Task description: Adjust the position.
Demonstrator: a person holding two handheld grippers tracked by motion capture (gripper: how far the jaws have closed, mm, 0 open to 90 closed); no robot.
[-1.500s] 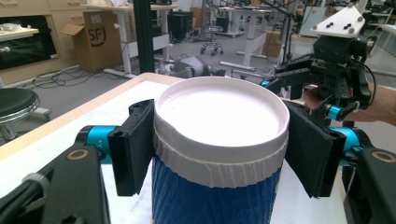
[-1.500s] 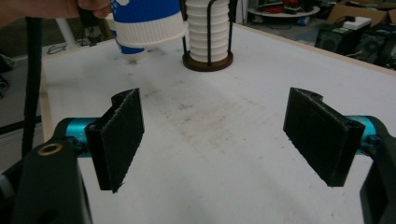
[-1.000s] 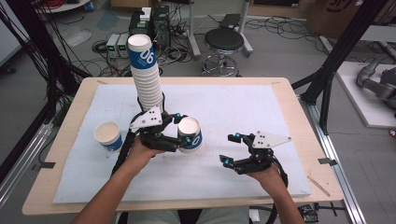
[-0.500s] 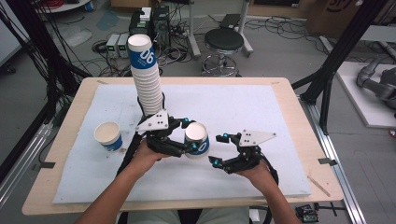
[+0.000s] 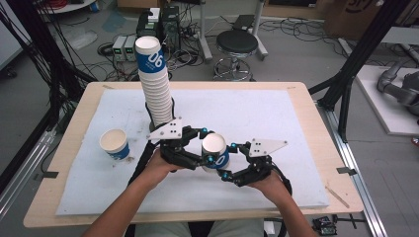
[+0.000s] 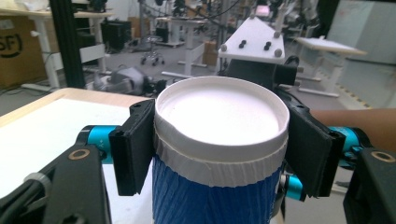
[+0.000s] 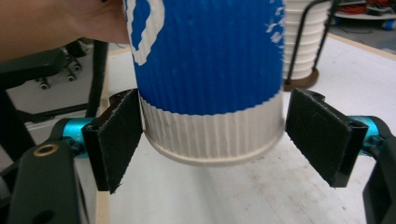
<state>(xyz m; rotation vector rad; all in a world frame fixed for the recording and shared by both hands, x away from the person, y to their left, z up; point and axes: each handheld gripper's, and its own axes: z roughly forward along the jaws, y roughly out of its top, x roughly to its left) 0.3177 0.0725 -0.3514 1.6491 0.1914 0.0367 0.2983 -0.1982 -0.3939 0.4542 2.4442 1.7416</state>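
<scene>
The surface (image 5: 296, 123) carries a tall stack (image 5: 154, 84) of cups at the back, within easy reach. A lone cup (image 5: 114, 144) stands well apart at the left. Mid-front, the left gripper (image 5: 202, 150) holds a cup (image 5: 215, 150) off the mat, jaws clamped just under its rim, leaving its base free. The right gripper (image 5: 231, 160) straddles that base, jaws wide, seemingly not gripping yet, likely poised for a handover.
</scene>
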